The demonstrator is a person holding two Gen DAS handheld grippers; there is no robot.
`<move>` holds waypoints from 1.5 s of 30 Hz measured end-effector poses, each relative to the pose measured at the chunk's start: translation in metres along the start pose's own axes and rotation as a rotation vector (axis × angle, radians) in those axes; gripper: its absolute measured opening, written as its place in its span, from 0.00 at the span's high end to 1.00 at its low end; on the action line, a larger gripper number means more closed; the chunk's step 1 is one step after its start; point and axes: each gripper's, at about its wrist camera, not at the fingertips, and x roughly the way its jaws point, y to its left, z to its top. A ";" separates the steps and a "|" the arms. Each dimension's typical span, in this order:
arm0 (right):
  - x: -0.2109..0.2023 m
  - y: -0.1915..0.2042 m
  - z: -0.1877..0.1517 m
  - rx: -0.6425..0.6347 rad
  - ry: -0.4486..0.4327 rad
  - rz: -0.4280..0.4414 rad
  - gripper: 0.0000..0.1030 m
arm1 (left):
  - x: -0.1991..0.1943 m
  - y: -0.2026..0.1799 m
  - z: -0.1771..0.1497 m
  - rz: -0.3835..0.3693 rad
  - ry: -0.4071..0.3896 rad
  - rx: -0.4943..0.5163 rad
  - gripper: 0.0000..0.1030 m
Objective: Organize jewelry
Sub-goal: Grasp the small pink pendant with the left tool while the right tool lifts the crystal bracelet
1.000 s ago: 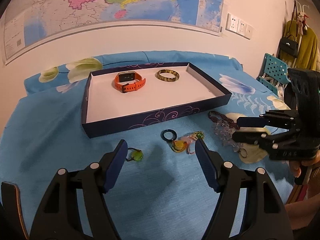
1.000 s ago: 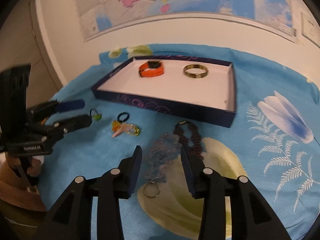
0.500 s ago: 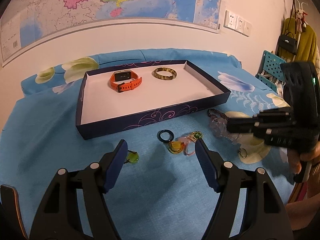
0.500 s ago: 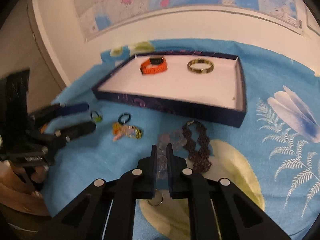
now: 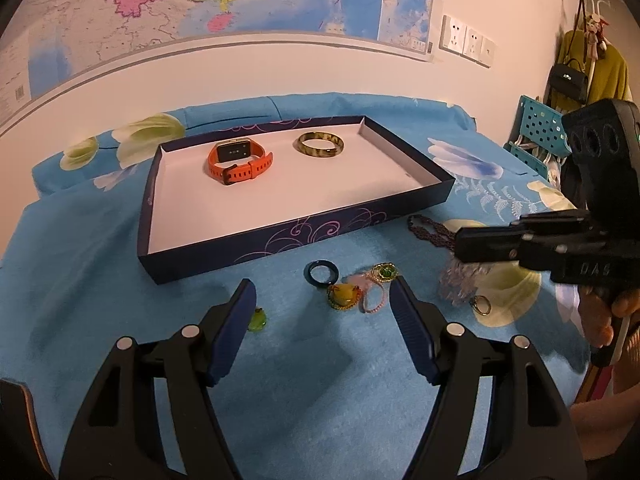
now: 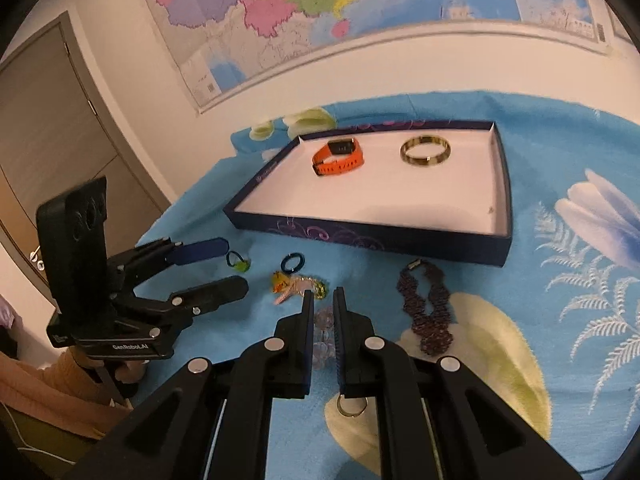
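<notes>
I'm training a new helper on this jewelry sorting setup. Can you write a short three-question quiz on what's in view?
1. True or false: the orange watch lies inside the box.
2. Which piece is the right tool clamped on?
A. the dark beaded necklace
B. the clear bead bracelet
C. the black ring
3. Fill in: beside the watch in the box lies a ____.

Key
1. True.
2. B: clear beads show between its closed tips, while the left tool holds nothing.
3. Bangle.
</notes>
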 end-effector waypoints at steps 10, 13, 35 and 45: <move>0.001 -0.016 -0.011 0.014 0.029 -0.097 0.75 | 0.016 0.006 0.008 0.006 0.037 -0.022 0.45; 0.001 -0.015 -0.012 0.004 0.028 -0.105 0.68 | 0.011 0.009 0.006 -0.018 0.032 -0.037 0.45; 0.017 0.000 -0.017 -0.064 0.093 -0.110 0.65 | 0.035 -0.028 -0.003 -0.139 0.147 0.012 0.82; 0.016 0.009 -0.020 -0.098 0.085 -0.114 0.84 | 0.034 -0.022 -0.001 -0.156 0.134 -0.016 0.96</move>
